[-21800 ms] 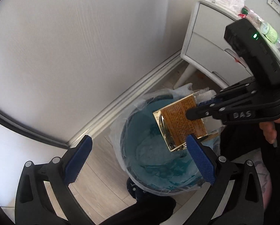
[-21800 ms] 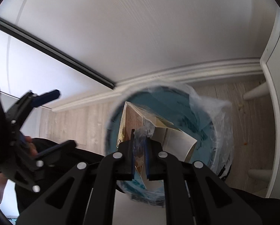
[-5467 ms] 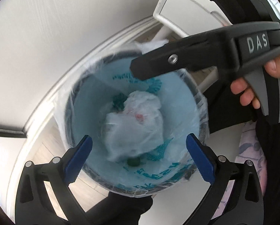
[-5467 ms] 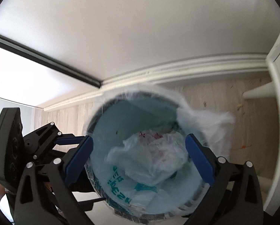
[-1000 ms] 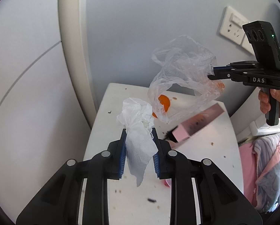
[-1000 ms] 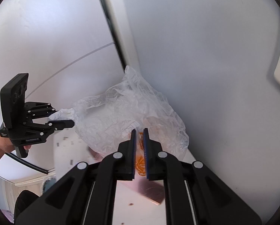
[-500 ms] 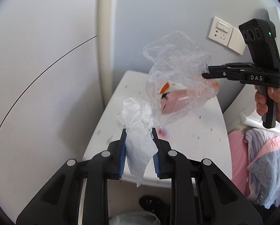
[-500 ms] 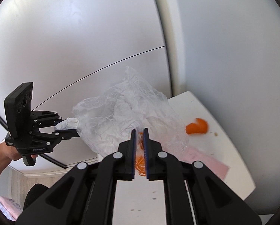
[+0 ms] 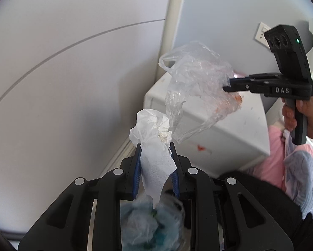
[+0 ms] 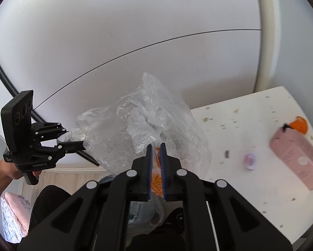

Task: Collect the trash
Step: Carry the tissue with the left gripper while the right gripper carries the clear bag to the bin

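Gripping a crumpled tissue, the left gripper nears the right gripper, fingers clamped on a plastic bag, left of the crumb-strewn white bench by grey walls.

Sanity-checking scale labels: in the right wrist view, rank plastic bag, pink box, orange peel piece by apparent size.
1. plastic bag, though nearest the camera, which inflates it
2. pink box
3. orange peel piece

one tissue, one plastic bag, one pink box, one bin

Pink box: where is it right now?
Right wrist view, far right: the pink box lies on the white nightstand, beside an orange peel.
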Demonstrator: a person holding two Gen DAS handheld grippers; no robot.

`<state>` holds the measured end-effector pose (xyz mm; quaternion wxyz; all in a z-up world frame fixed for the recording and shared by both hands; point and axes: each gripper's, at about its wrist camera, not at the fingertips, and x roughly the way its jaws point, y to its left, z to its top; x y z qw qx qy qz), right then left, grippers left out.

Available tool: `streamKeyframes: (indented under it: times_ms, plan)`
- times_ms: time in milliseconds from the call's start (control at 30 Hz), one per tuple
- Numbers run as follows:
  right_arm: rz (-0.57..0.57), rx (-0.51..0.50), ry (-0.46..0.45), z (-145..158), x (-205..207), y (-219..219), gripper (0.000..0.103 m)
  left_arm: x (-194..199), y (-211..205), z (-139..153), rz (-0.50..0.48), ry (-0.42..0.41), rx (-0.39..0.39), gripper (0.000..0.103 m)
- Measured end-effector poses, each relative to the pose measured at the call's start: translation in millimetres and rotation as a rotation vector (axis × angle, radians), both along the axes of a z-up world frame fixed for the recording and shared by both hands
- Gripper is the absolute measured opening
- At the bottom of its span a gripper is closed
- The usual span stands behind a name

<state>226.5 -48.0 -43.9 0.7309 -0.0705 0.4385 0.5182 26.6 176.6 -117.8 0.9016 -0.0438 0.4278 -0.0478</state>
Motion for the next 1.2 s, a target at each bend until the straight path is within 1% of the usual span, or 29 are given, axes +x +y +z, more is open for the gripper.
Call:
streamKeyframes:
  times_ms: [100, 167, 300, 400, 567, 700, 800, 867, 967, 1000, 1100, 1167, 1200]
  plan:
    - [0.046, -0.011, 0.017, -11, -19, 18, 0.010, -31, 13, -17, 0.054, 0.025, -0.019, 0.022]
    - [0.073, -0.026, 0.030, -22, -31, 30, 0.010, -47, 16, -29, 0.073, 0.042, -0.024, 0.022]
    - [0.141, -0.083, 0.061, -57, -59, 53, 0.010, -75, 23, -59, 0.113, 0.092, -0.046, 0.022]
    - [0.184, -0.138, 0.094, -86, -84, 66, 0.010, -92, 24, -88, 0.141, 0.148, -0.066, 0.022]
    - [0.231, -0.211, 0.161, -131, -111, 87, 0.010, -103, 20, -120, 0.171, 0.202, -0.104, 0.022]
    - [0.257, -0.253, 0.191, -151, -126, 102, 0.010, -107, 22, -141, 0.186, 0.235, -0.127, 0.022]
    - [0.270, -0.285, 0.213, -166, -125, 118, 0.009, -109, 28, -157, 0.196, 0.266, -0.132, 0.022]
    - [0.277, -0.308, 0.226, -174, -126, 126, 0.009, -117, 34, -166, 0.205, 0.280, -0.142, 0.022]
    - [0.292, -0.347, 0.242, -190, -138, 140, 0.009, -115, 36, -181, 0.221, 0.315, -0.157, 0.022]
    - [0.300, -0.361, 0.247, -196, -140, 144, 0.009, -125, 43, -185, 0.226, 0.325, -0.161, 0.022]
    - [0.314, -0.390, 0.272, -210, -147, 156, 0.010, -127, 46, -201, 0.238, 0.363, -0.174, 0.022]
    - [0.321, -0.411, 0.284, -226, -145, 164, 0.010, -129, 49, -213, 0.251, 0.389, -0.187, 0.022]
    - [0.324, -0.417, 0.290, -237, -153, 169, 0.009, -130, 51, -219, 0.256, 0.401, -0.193, 0.022]
